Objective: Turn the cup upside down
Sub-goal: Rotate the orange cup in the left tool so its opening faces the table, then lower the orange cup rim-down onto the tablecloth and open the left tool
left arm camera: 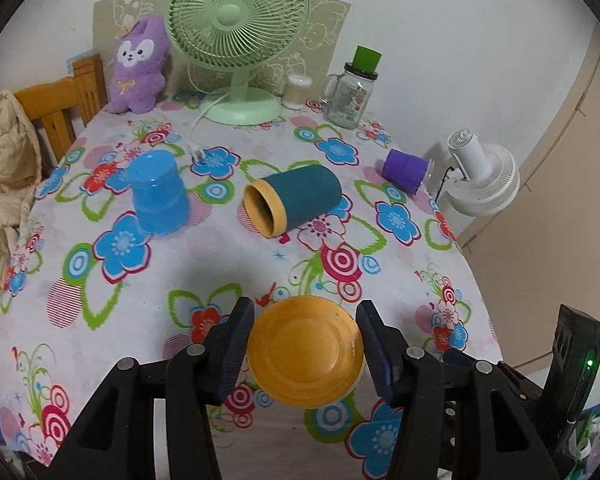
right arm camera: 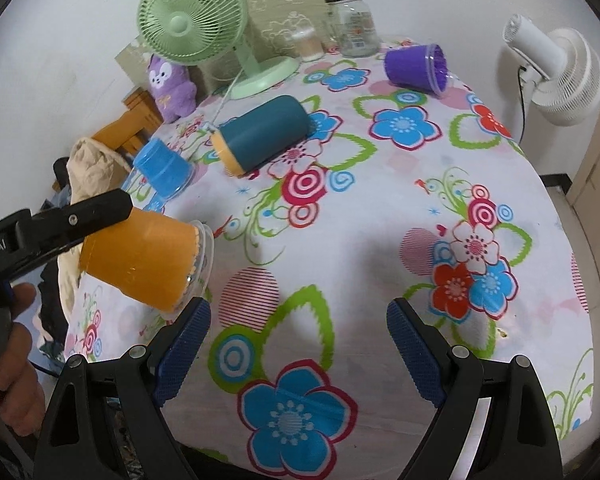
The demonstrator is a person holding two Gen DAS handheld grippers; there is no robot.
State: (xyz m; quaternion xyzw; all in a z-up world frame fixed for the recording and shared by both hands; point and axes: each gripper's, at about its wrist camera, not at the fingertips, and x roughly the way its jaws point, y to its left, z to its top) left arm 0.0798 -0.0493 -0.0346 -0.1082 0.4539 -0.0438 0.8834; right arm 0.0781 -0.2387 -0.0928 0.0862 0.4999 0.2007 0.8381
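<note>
My left gripper (left arm camera: 305,344) is shut on an orange cup (left arm camera: 305,350), with its flat base facing the camera. In the right wrist view the orange cup (right arm camera: 140,264) is held sideways above the table's left edge, its clear rim pointing right. My right gripper (right arm camera: 298,344) is open and empty over the flowered tablecloth (right arm camera: 340,264). A blue cup (left arm camera: 158,196) stands upside down at the left. A teal cup (left arm camera: 294,200) with a yellow rim lies on its side in the middle. A purple cup (left arm camera: 406,169) lies on its side at the right edge.
A green desk fan (left arm camera: 236,36), a purple plush toy (left arm camera: 138,68), a glass jar with a green lid (left arm camera: 350,88) and a small white container (left arm camera: 297,90) stand at the back. A white fan (left arm camera: 484,178) is beyond the right edge. A wooden chair (left arm camera: 60,108) with cloth is left.
</note>
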